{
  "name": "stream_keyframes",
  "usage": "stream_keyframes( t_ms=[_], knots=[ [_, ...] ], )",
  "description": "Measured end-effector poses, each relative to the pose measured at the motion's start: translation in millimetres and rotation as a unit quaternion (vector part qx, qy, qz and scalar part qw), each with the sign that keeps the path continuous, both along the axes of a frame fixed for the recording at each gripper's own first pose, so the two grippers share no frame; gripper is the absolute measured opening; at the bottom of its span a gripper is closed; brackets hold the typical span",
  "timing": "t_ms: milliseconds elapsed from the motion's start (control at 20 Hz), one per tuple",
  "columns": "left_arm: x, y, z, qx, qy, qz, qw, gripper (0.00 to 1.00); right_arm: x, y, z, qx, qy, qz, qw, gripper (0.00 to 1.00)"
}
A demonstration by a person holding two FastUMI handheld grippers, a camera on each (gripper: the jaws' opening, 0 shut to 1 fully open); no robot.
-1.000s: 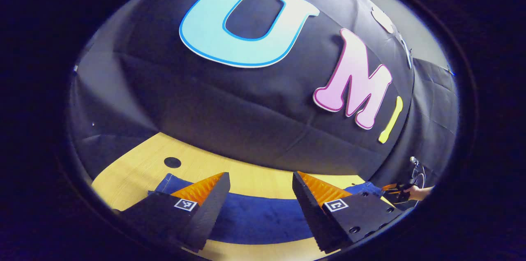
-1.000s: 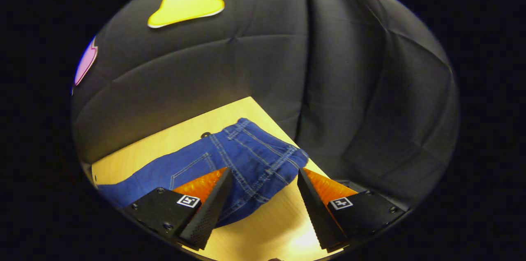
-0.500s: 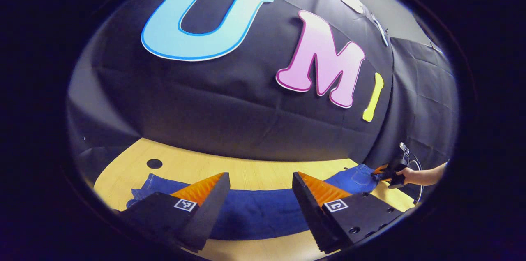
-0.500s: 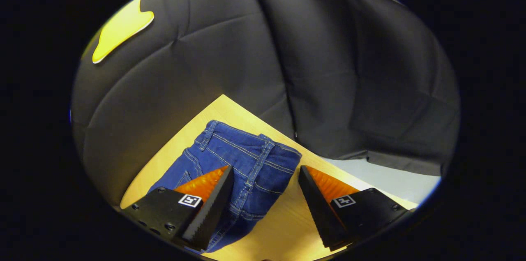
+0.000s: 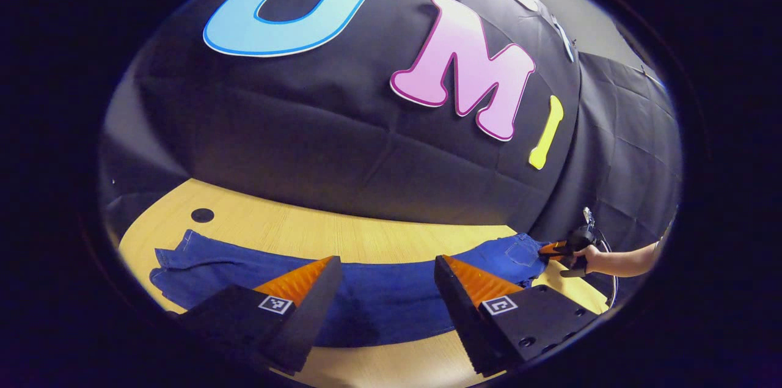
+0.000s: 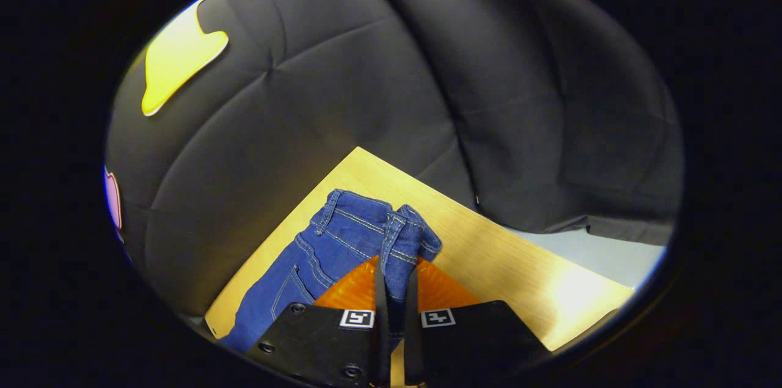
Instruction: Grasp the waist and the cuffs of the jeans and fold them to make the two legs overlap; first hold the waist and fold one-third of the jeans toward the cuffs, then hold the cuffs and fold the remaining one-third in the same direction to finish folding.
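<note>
Two tongs, two jobs: my right tongs [image 6: 391, 290] are clenched on the waist [image 6: 400, 238] of the jeans [image 5: 366, 296], near the surface's [image 6: 489, 253] far corner, ready to carry it over. My left tongs [image 5: 385, 296] hang released above the legs, not yet at the cuffs [image 5: 177, 259].

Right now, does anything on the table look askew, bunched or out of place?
Only the waist of the jeans is bunched, pinched into a ridge between the fingers of the right gripper. The legs lie flat along the table below the open left gripper. Nothing else stands out.
</note>
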State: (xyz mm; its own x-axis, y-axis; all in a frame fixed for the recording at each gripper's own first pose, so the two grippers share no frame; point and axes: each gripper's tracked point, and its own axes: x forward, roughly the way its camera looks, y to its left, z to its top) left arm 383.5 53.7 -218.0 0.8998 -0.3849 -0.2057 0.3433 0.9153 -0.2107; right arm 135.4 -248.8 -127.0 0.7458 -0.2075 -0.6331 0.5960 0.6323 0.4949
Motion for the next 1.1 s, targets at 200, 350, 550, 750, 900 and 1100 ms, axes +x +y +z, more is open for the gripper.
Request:
stream_keyframes(
  t_ms=[200,350,550,750,900,1100],
  knots=[
    [-1.7,12.0,-2.7,-0.018,-0.002,0.024,1.0,0.96,1.4,1.1,54.6,-0.09,-0.041,0.027,0.995,0.12],
    [-6.0,29.8,3.7,-0.018,-0.01,0.054,0.998,0.97,-9.6,12.3,108.0,-0.137,-0.086,0.05,0.986,0.12],
    [-24.0,62.9,12.5,0.0,-0.024,0.093,0.995,0.96,-21.6,40.4,154.4,-0.191,-0.147,0.114,0.964,0.12],
    [-43.5,90.9,23.8,-0.022,-0.043,0.124,0.991,0.96,-55.4,90.3,208.9,-0.256,-0.206,0.204,0.922,0.12],
    [-56.8,113.4,32.4,-0.071,-0.054,0.146,0.985,0.96,-94.1,119.5,242.6,-0.255,-0.239,0.269,0.897,0.12],
    [-71.9,142.1,48.0,-0.142,-0.074,0.155,0.975,0.96,-122.6,109.9,221.7,-0.235,-0.215,0.339,0.885,0.12]
  ],
)
